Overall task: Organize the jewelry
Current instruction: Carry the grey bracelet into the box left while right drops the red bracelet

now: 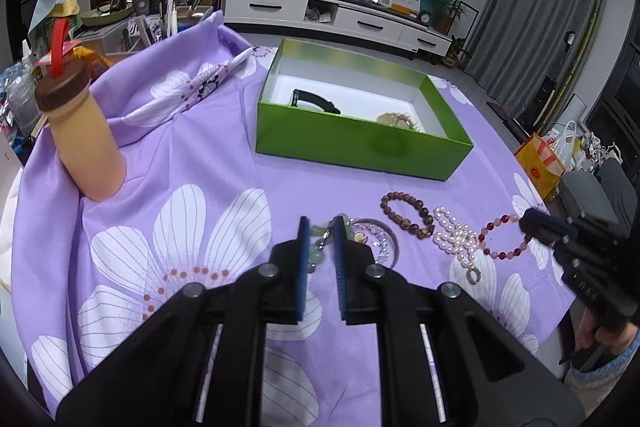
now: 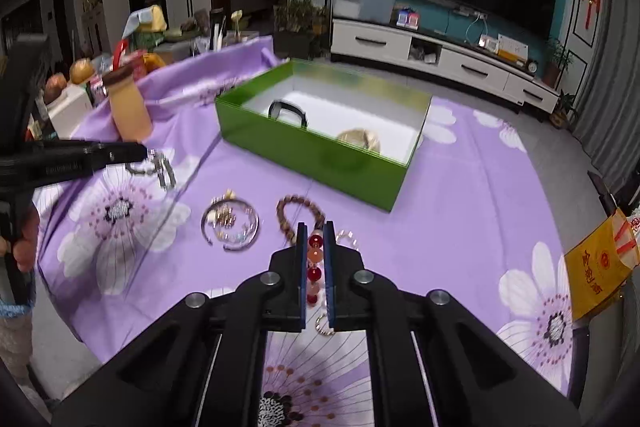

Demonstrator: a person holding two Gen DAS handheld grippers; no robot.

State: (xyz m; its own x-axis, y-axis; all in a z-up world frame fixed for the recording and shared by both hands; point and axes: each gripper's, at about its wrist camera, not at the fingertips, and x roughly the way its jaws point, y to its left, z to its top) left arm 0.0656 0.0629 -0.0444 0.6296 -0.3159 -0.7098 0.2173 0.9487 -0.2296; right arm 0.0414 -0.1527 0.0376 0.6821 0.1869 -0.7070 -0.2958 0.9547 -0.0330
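The right gripper (image 2: pixel 315 259) has its jaws nearly together around the red-and-pink bead bracelet (image 2: pixel 314 269), several beads showing in the narrow slot between the 2 pads. In the left wrist view the rest of that strand lies on the purple floral cloth (image 1: pixel 200 155), touching the pearl bracelet (image 1: pixel 456 233). If it is lifted, the pearls may drag along, and round beads can roll out of a flat pinch.

The left gripper (image 1: pixel 320 239) is narrowed onto a pale green jade-like bracelet (image 1: pixel 316 255), seemingly gripped; the right wrist view shows a chain piece dangling at its tips. It sits beside the silver bangle (image 1: pixel 386 239), which could snag.

The brown wooden bead bracelet (image 1: pixel 406 213) lies loose between them.

Farther off, the green box (image 1: pixel 360 143) already holds a black band (image 1: pixel 314 101) and a gold-toned piece (image 1: pixel 398 119); its near wall could catch a low-carried strand.
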